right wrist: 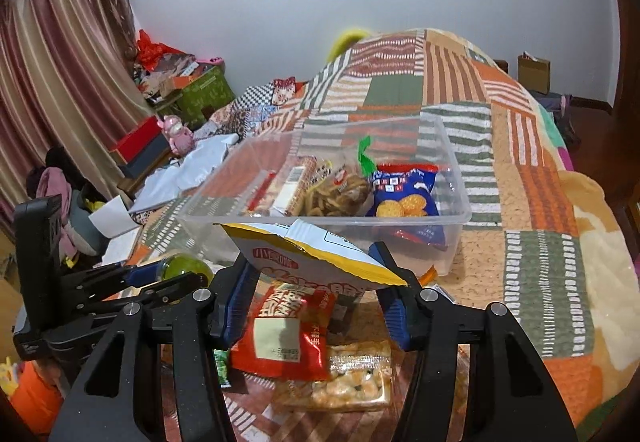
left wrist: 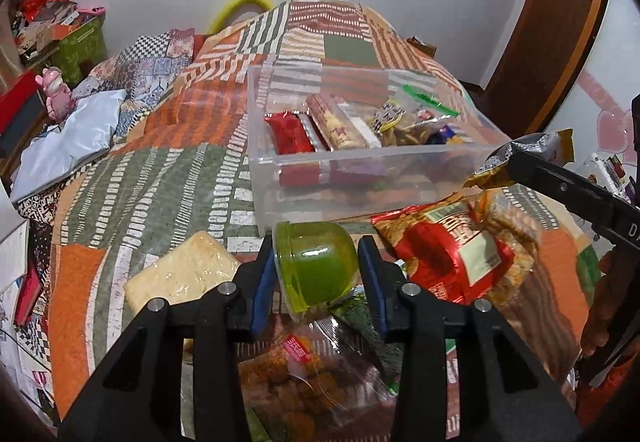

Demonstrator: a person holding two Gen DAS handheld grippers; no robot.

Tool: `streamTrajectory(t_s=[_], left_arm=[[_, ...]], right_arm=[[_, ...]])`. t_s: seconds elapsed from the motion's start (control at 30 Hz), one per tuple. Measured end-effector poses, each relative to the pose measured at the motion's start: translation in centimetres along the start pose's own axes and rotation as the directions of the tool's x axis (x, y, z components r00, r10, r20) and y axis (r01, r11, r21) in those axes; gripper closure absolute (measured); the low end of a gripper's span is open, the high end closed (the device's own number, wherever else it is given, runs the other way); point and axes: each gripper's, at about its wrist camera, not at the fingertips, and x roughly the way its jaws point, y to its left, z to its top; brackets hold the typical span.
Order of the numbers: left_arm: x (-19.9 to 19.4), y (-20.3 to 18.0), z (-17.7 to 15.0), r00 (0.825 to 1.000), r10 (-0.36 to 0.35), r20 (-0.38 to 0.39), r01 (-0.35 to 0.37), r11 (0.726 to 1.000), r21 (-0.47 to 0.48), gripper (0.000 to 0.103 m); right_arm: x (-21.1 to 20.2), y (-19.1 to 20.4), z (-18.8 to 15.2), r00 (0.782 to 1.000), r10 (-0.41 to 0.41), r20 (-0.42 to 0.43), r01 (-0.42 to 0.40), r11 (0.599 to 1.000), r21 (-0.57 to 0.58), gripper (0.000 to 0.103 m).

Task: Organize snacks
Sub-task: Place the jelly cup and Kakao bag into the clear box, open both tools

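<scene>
My left gripper (left wrist: 318, 274) is shut on a green jelly cup (left wrist: 316, 266), held tilted just above the bed, short of the clear plastic bin (left wrist: 360, 178). My right gripper (right wrist: 312, 274) is shut on a white and yellow snack packet (right wrist: 308, 254), lifted in front of the bin (right wrist: 456, 218). In the left wrist view that packet (left wrist: 520, 158) and the right gripper's black finger (left wrist: 560, 182) show at the right, near the bin's front corner. The left gripper with the green cup (right wrist: 184, 268) appears at the left of the right wrist view. Several snack packs lie inside the bin.
Loose on the patchwork blanket (left wrist: 168, 170) lie a red peanut bag (left wrist: 448, 254), a pale wrapped block (left wrist: 184, 274), a clear bag of fried snacks (left wrist: 296, 366) and a nut brittle pack (right wrist: 344, 382). A cluttered bedside area (right wrist: 168, 110) stands at the left.
</scene>
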Motion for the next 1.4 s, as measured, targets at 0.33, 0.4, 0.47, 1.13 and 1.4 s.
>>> streamTrajectory(t_s=[0.33, 0.4, 0.47, 1.13, 1.4], left_arm=[[-4.1, -1.2, 2.1, 0.994, -0.010, 0.112, 0.006, 0.999, 0.036, 0.063], [-4.6, -1.5, 3.0, 0.991, -0.017, 0.134, 0.011, 0.999, 0.043, 0.063], [-4.9, -1.8, 3.7, 0.988, -0.024, 0.151, 0.017, 0.999, 0.050, 0.063], [1.2, -0.8, 7.8, 0.992, -0.018, 0.124, 0.019, 1.000, -0.004, 0.063], [4.1, -0.8, 8.0, 0.997, 0.004, 0.078, -0.005, 1.000, 0.005, 0.063]], right_arm=[[-2.5, 0.5, 1.1, 0.997, 0.003, 0.077, -0.003, 1.000, -0.008, 0.051], [-2.6, 0.4, 1.3, 0.996, 0.003, 0.086, -0.002, 1.000, -0.006, 0.051], [-2.7, 0.3, 1.6, 0.996, 0.000, 0.092, 0.001, 1.000, -0.008, 0.051], [3.0, -0.2, 3.8, 1.000, -0.006, 0.004, 0.006, 1.000, -0.027, 0.051], [5.2, -0.5, 3.4, 0.999, -0.005, -0.054, 0.003, 1.000, -0.030, 0.051]])
